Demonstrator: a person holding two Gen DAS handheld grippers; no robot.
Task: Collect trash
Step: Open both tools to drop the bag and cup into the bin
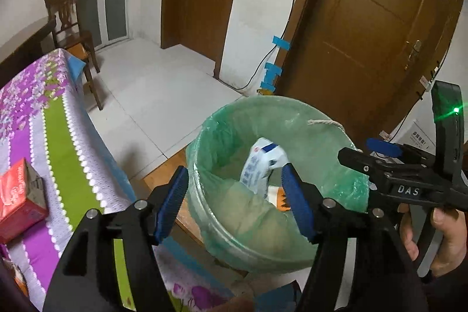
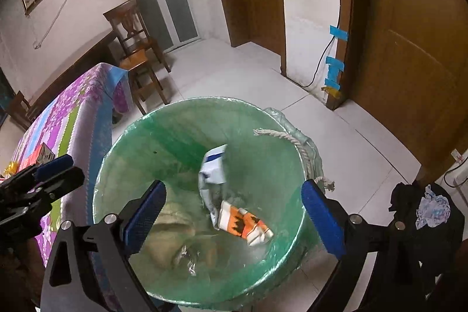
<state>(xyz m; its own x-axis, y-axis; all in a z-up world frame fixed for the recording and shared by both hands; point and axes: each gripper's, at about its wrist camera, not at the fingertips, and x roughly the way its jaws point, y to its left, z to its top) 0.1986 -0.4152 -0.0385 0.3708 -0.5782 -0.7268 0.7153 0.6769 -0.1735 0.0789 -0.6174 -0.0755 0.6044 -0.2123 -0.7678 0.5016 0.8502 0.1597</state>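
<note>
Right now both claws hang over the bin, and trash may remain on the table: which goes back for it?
Left claw: probably better placed, hanging beside the table, near the red box.

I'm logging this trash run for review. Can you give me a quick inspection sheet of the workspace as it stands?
Surface: table under a purple and green floral cloth.
Job's things: green-lined bin holds a blue-white wrapper and an orange-white wrapper.
Clutter: red box on the table.
Grippers: left gripper and right gripper both open, empty, over the bin.
Cables: black cable taped along the door frame.
Surroundings: wooden chair, brown doors, tiled floor.
</note>
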